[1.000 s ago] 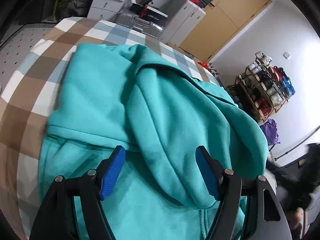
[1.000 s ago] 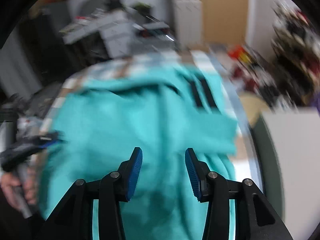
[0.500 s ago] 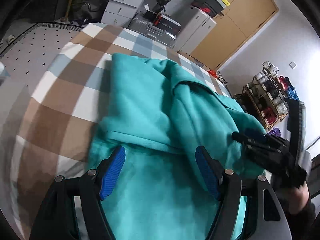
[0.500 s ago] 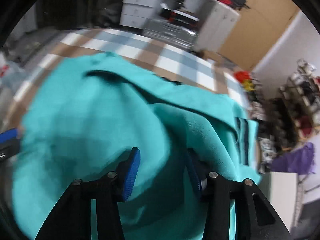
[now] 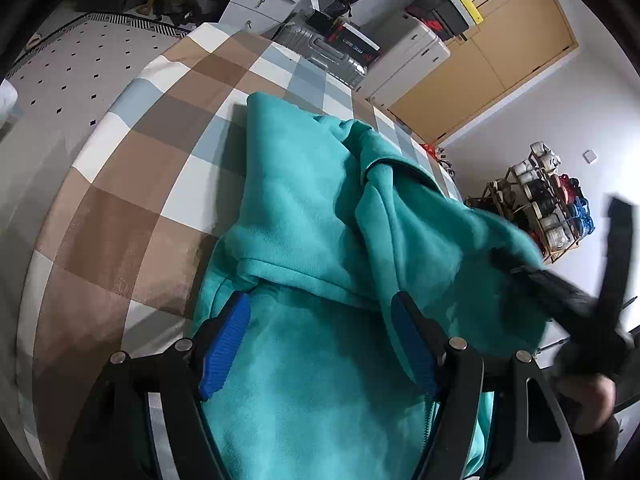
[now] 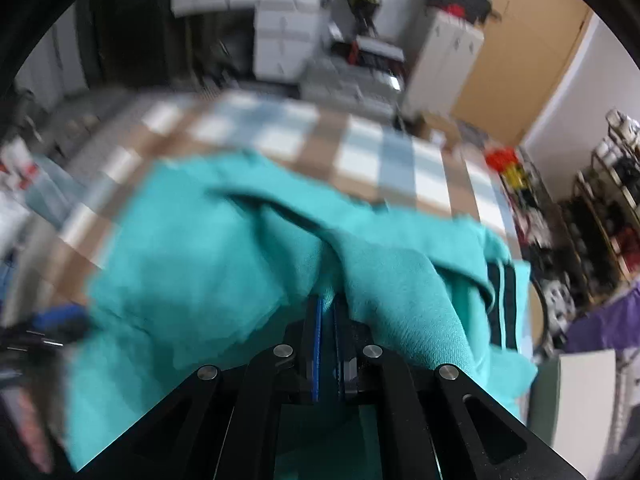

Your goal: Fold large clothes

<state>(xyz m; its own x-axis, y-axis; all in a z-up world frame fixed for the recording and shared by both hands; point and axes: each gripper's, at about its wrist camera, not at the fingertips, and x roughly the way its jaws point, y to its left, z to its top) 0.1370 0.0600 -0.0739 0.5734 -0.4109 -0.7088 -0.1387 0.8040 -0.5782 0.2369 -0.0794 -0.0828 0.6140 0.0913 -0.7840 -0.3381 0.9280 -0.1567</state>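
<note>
Now the right tool point(image 6: 326, 312) pinches the teal hoodie point(image 6: 208, 260); the left tool point(image 5: 320, 328) hovers agape, angled down.

A bed point(image 5: 132, 184) carries everything here, covered by a checked sheet point(image 5: 168, 152) in brown, white and pale blue squares. Directly on the sheet lies 1 teal hoodie point(image 5: 304, 216), rumpled and partly folded over itself, with a zip point(image 5: 426, 428) showing at its near end. In the right wrist view, the hoodie point(image 6: 192, 264) spreads across the near part of the bed, with 2 dark stripes point(image 6: 500, 300) on a fold at its right edge. The far checks point(image 6: 352, 148) lie bare.
</note>
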